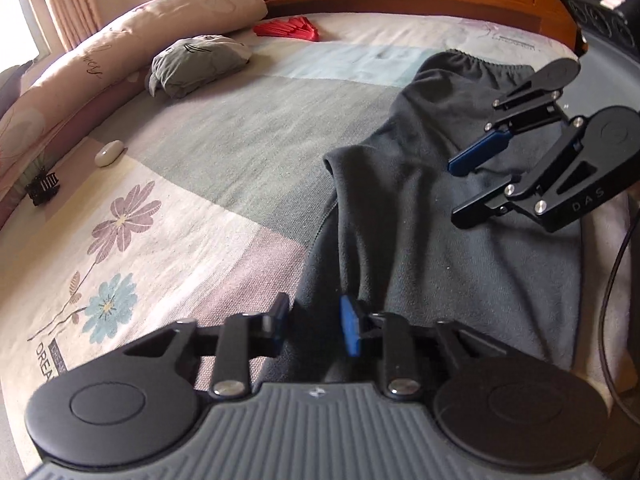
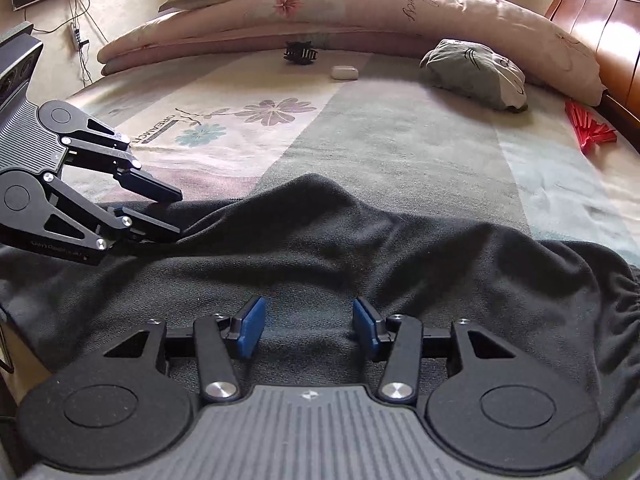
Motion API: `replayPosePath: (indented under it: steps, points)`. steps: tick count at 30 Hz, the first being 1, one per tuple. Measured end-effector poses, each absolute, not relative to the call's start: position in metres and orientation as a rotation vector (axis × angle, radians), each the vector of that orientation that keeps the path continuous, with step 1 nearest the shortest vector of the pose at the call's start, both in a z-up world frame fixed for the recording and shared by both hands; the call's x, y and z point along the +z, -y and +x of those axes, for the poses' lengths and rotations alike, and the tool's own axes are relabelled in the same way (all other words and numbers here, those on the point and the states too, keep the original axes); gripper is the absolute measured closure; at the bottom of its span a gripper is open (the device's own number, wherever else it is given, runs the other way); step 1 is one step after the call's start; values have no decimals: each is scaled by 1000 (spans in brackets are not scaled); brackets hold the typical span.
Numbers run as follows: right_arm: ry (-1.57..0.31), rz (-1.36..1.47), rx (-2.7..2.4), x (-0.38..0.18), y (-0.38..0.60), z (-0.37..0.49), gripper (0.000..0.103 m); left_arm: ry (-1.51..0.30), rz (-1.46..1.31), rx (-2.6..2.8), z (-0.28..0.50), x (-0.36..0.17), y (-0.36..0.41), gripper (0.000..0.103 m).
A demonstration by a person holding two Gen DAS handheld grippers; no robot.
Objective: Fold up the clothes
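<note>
Left gripper and right gripper, jaws apart.

I count two claws, my left claw and my right claw. On the bed lie one dark garment, one grey bundle, one red fan, one white case and one black hair clip.

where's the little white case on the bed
The white case lies on the bedspread near the far rolled quilt, right of the black hair clip.
</note>
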State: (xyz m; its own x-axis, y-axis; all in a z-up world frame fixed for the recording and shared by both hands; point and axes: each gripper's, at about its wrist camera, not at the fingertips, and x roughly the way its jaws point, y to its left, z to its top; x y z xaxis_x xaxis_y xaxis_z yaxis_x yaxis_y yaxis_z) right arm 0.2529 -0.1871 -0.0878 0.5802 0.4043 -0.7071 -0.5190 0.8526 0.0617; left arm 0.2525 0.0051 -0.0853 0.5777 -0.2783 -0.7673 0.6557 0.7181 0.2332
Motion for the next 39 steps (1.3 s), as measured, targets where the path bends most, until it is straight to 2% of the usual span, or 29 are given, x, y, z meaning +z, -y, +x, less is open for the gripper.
replayPosePath:
  steps: [6,7,9,11,13,17,24,25,27,28,34,39]
  points:
    - [-783,-136,544,-88,190,250,47,-819,275,-433,284,-84,-34,101]
    - [-783,-138,547,-88,190,249,45,-819,242,-420,287,-83,-39,101]
    - [-781,-145,556,-89,189,246,33,-805,150,-443,284,-76,-47,100]
    - [-766,-167,562,-92,187,241,26,-778,105,-449,277,-66,-49,98]
    - [-751,-184,559,-95,185,237,24,-752,87,-472,267,-56,-47,99]
    - [-727,-175,542,-87,181,246,25,-748,55,-526,252,-49,-39,96]
    - [-684,-207,562,-70,167,286,25,-856,-45,-477,254,-82,-45,94]
    - [-678,-211,565,-67,165,292,28,-863,-69,-481,252,-86,-47,94]
    - [-666,-220,571,-63,161,304,44,-875,-123,-503,249,-93,-50,89]
    - [-660,-224,574,-60,159,309,46,-876,-144,-507,246,-98,-52,88]
    - [-755,-200,584,-59,147,346,47,-855,-213,-528,243,-99,-58,88]
    - [-793,-370,549,-72,148,328,46,-780,-196,-553,245,-76,-63,88]
